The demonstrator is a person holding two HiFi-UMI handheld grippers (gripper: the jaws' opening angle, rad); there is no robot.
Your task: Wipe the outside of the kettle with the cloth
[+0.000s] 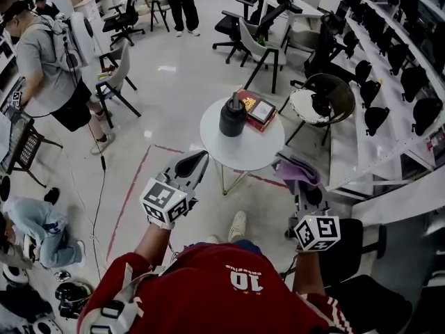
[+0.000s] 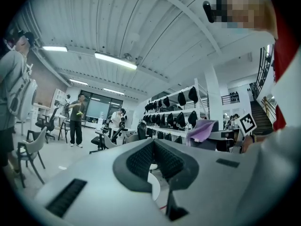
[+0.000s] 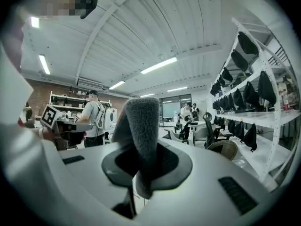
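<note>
A black kettle (image 1: 233,117) stands upright on a small round white table (image 1: 268,152), beside a red box (image 1: 256,110). My right gripper (image 1: 297,178) hovers off the table's right edge, shut on a purple cloth (image 1: 299,170). In the right gripper view the cloth (image 3: 139,126) looks grey and stands up between the jaws. My left gripper (image 1: 197,161) is held low and left of the table with its jaws pressed together and nothing in them. The left gripper view points up, with the jaw pads (image 2: 141,160) meeting; the cloth (image 2: 202,130) shows at its right. Neither gripper touches the kettle.
A wicker chair (image 1: 327,99) stands right of the table, with shelves of dark gear (image 1: 389,68) behind it. A black office chair (image 1: 361,249) is by my right arm. Red tape (image 1: 132,193) marks the floor. People (image 1: 52,61) and chairs (image 1: 115,82) are at the left.
</note>
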